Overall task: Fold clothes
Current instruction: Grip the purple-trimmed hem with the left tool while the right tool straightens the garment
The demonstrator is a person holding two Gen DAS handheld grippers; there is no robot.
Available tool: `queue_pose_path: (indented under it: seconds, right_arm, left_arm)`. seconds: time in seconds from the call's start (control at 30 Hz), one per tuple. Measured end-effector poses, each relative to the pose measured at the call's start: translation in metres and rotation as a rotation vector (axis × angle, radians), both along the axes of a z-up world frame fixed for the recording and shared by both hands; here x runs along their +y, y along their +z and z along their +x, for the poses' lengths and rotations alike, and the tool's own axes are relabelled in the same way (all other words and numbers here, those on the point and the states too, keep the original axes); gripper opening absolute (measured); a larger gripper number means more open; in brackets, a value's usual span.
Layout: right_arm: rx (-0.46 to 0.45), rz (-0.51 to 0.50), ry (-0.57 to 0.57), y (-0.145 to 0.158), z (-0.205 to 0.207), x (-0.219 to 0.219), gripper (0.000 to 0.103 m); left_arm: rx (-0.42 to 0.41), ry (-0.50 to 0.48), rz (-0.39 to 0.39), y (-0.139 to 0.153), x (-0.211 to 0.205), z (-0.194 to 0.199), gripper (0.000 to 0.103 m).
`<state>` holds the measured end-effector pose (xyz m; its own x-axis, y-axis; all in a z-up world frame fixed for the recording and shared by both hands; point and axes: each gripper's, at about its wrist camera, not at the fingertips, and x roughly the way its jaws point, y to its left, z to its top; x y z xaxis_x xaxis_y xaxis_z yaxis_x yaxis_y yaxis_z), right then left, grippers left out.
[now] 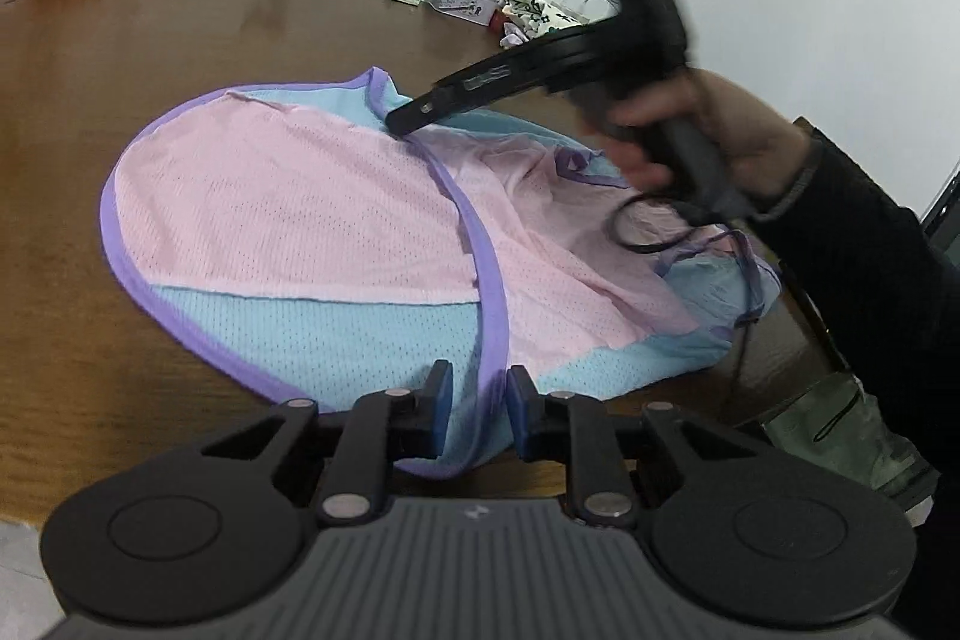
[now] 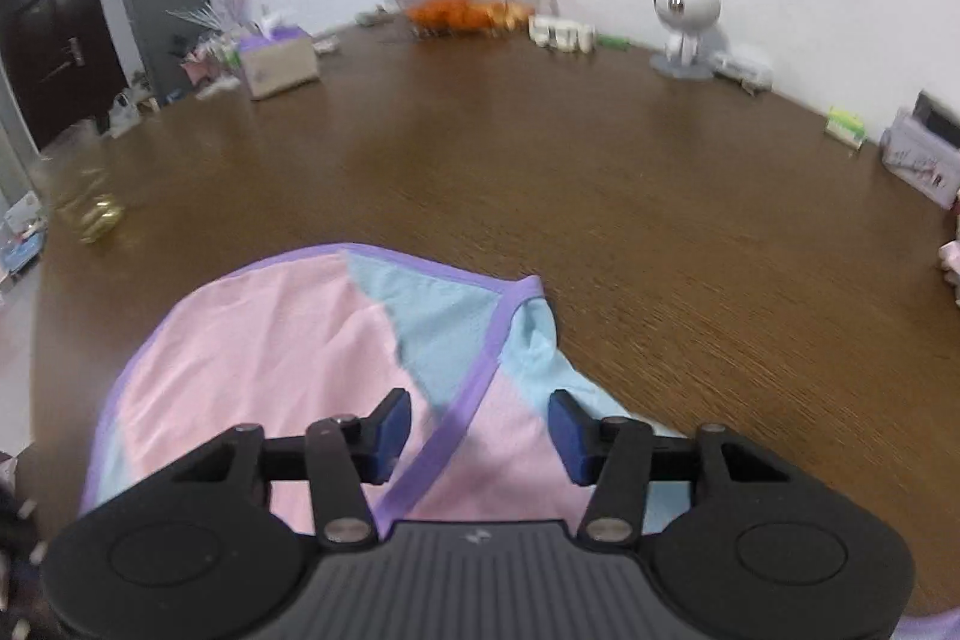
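One garment (image 1: 288, 220) on the brown table (image 1: 90, 100): pink and blue mesh, purple trim, lying mid-table toward the near edge. Left part doubled over flat, trimmed edge (image 1: 474, 244) crossing the middle; right part rumpled, straps loose. Left gripper (image 1: 478, 403) clamped on the near trimmed hem, cloth bunched between the pads and lifted slightly. Right gripper (image 2: 480, 433) spread wide, holding nothing, hovering over the far trimmed corner; same tool visible in the left view, motion-blurred, gripped by a hand (image 1: 714, 142) in a dark sleeve. Judged mid-fold: near side pinned, far side not yet caught. Next move probably needs the right pads closed on the trim, both edges carried level, slack out. Risk: thin mesh slipping or dragging the layer beneath. Clutter along the wall, well apart.
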<state>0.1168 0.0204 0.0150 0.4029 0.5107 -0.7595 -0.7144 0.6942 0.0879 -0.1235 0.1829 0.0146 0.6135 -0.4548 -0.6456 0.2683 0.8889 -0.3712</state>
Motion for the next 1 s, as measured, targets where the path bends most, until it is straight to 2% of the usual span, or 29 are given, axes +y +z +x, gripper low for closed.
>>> queue_pose_path:
  seconds: [0.03, 0.1, 0.23, 0.33, 0.37, 0.4, 0.43, 0.53, 0.6, 0.63, 0.7, 0.73, 0.77, 0.87, 0.93, 1.0]
  right_arm:
    - [-0.025, -0.016, 0.004, -0.001, 0.004, 0.008, 0.029]
    - [-0.064, -0.031, 0.025, -0.001, 0.01, 0.022, 0.012]
    - [-0.066, 0.02, 0.106, -0.002, 0.027, 0.031, 0.011]
    - [-0.125, 0.051, 0.032, 0.02, 0.02, -0.015, 0.039]
    - [-0.148, 0.061, 0.001, 0.029, 0.017, -0.033, 0.057]
    - [-0.159, 0.067, -0.037, 0.036, 0.011, -0.058, 0.066]
    - [-0.163, 0.072, -0.079, 0.042, 0.002, -0.086, 0.067]
    - [-0.091, 0.026, -0.208, 0.039, -0.027, -0.159, 0.067]
    - [-0.073, 0.0, -0.28, 0.029, -0.054, -0.193, 0.064]
    - [-0.07, 0.009, -0.303, 0.024, -0.066, -0.204, 0.062]
    - [-0.063, 0.019, -0.345, 0.014, -0.084, -0.219, 0.052]
    - [-0.06, 0.005, -0.369, 0.009, -0.09, -0.223, 0.046]
    - [-0.07, -0.008, -0.386, 0.006, -0.096, -0.227, 0.035]
    - [-0.099, -0.019, -0.424, 0.002, -0.114, -0.237, 0.034]
    - [-0.106, -0.018, -0.434, 0.003, -0.121, -0.242, 0.035]
    - [-0.118, 0.017, -0.387, 0.01, -0.126, -0.238, 0.036]
  left_arm:
    - [0.003, 0.008, -0.003, 0.0, 0.0, 0.0, 0.021]
    - [0.009, 0.02, -0.001, 0.001, -0.001, 0.003, 0.021]
    - [0.005, 0.071, 0.038, 0.005, -0.007, 0.013, 0.023]
    - [-0.036, 0.091, 0.052, 0.012, -0.006, 0.012, 0.035]
    - [-0.04, 0.077, 0.051, 0.012, -0.007, 0.011, 0.037]
    - [-0.043, 0.063, 0.05, 0.011, -0.008, 0.01, 0.038]
    - [-0.046, 0.05, 0.05, 0.011, -0.009, 0.01, 0.038]
    - [-0.044, 0.018, 0.081, 0.006, -0.014, 0.012, 0.036]
    - [-0.047, 0.021, 0.104, 0.004, -0.017, 0.015, 0.021]
    - [-0.039, 0.032, 0.113, 0.004, -0.016, 0.017, 0.017]
    - [-0.028, 0.053, 0.128, 0.003, -0.014, 0.021, 0.011]
    - [-0.025, 0.069, 0.138, 0.004, -0.012, 0.021, 0.011]
    - [-0.025, 0.077, 0.15, 0.004, -0.012, 0.022, 0.011]
    - [-0.029, 0.106, 0.176, 0.005, -0.011, 0.019, 0.011]
    - [-0.029, 0.135, 0.163, 0.006, -0.009, 0.015, 0.012]
    - [-0.05, 0.142, 0.145, 0.01, -0.009, 0.011, 0.022]
